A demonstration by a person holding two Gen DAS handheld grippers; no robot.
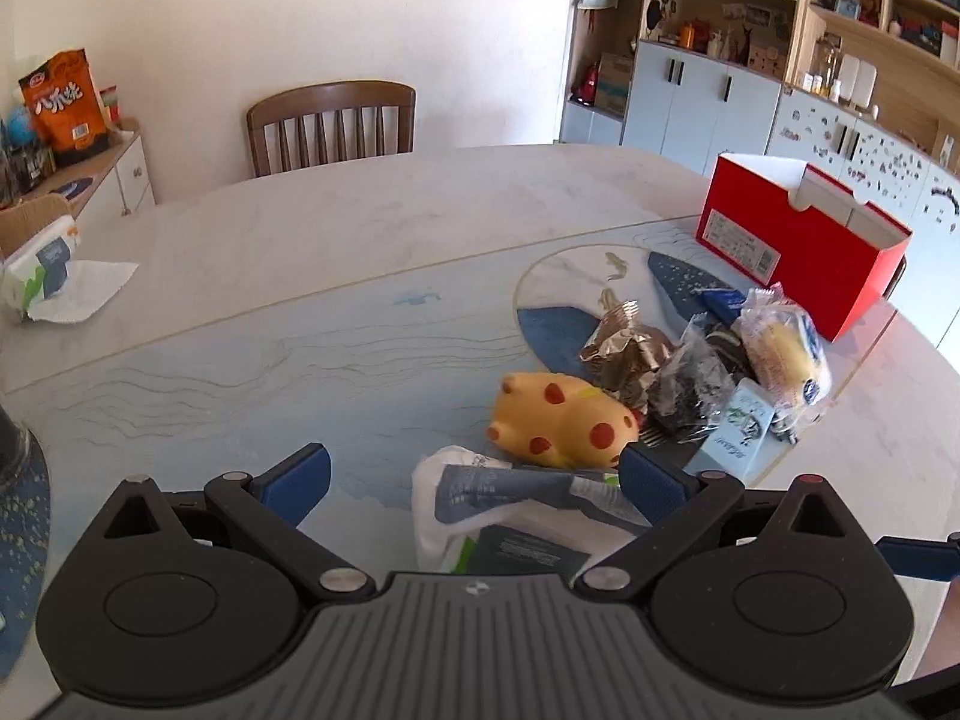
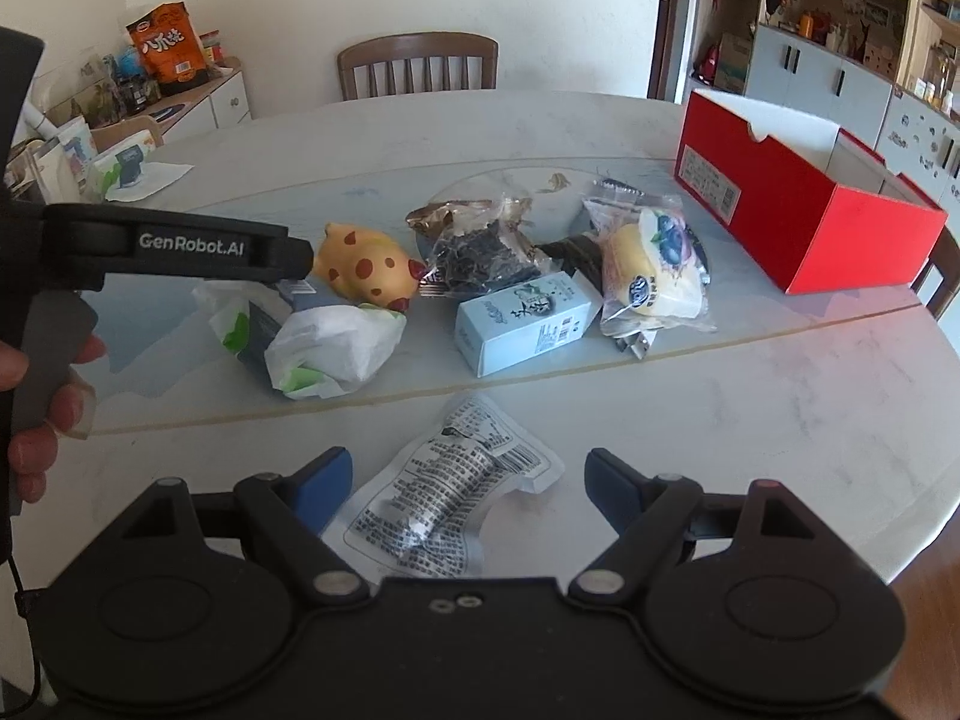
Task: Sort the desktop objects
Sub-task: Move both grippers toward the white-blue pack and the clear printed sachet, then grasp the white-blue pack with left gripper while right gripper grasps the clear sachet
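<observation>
My left gripper [image 1: 474,480] is open, its blue pads on either side of a white tissue pack [image 1: 510,510] lying on the table; the pack also shows in the right wrist view [image 2: 312,342]. Beyond it lie a yellow spotted pig toy [image 1: 564,420], a foil wrapper [image 1: 624,348], a dark snack bag [image 1: 690,384], a light blue carton [image 1: 738,438] and a wrapped bread [image 1: 780,354]. My right gripper [image 2: 468,480] is open over a silver printed sachet [image 2: 444,492] near the table's front edge. The left gripper's body [image 2: 180,246] reaches in from the left.
An open red box [image 2: 810,210] stands at the right of the round table [image 2: 750,408]. Another tissue pack [image 1: 48,276] lies far left. A wooden chair [image 1: 333,123] stands behind the table. A side cabinet with an orange snack bag [image 1: 63,102] is at the left.
</observation>
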